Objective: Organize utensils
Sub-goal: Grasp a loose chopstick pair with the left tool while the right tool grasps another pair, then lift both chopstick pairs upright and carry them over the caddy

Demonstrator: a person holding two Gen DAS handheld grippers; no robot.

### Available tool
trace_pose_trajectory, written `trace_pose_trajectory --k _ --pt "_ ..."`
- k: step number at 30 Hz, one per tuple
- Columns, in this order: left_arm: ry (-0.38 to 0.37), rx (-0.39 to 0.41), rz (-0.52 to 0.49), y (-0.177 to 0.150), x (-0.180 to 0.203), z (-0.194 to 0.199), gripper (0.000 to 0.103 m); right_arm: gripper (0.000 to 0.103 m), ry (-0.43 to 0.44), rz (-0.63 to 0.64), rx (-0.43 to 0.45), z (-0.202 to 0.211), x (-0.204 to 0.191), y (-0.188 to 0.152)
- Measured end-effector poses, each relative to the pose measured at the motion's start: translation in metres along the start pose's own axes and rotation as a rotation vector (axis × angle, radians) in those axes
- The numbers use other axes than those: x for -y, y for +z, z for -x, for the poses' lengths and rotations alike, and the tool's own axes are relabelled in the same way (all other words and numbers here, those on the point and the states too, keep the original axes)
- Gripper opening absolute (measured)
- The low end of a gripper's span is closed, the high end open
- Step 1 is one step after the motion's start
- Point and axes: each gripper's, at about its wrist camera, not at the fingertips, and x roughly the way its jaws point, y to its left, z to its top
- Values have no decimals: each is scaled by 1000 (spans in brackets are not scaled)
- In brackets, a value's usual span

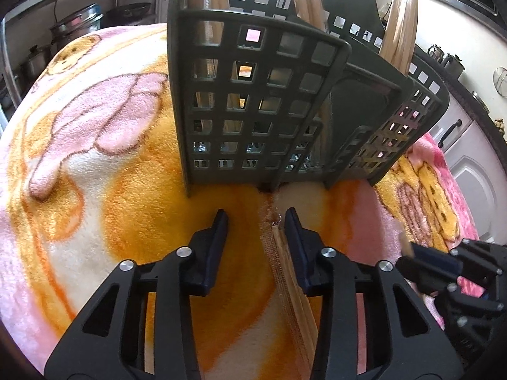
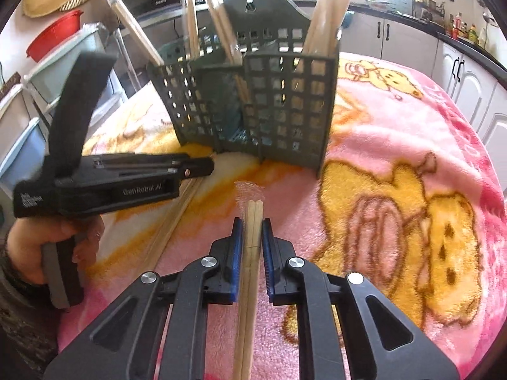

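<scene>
A grey lattice utensil holder (image 1: 259,95) (image 2: 285,110) stands on the blanket, with several wrapped chopstick pairs (image 2: 326,9) upright in its compartments. My left gripper (image 1: 256,220) is open just in front of the holder. Another wrapped chopstick pair (image 1: 286,272) lies on the blanket between its jaws, close against the right finger (image 1: 293,231). My right gripper (image 2: 252,223) is shut on a wrapped chopstick pair (image 2: 253,212), whose tips and clear wrapper stick out past the pads. In the left wrist view the right gripper (image 1: 412,258) is at the lower right.
A pink and orange cartoon blanket (image 1: 95,158) (image 2: 396,158) covers the table. A hand (image 2: 47,247) holds the left gripper (image 2: 202,167) at the left. White cabinets (image 2: 469,72) lie to the right, pots (image 1: 73,28) and a red bowl (image 2: 54,34) to the left.
</scene>
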Motion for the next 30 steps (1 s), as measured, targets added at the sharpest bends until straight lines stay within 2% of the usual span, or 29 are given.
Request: trace_pose_trajectory --k 5,10,18,30 --pt "6 3 7 0 -2 1 22 12 2 -9 28 9 -1 6" --pt "-7 4 25 -1 -9 3 8 12 10 -11 62 21 0 13" --pt "-64 34 52 -2 -20 23 4 12 32 1 134 43 -3 20" --pt "-121 200 19 5 -6 95 3 12 61 28 218 64 -15 27"
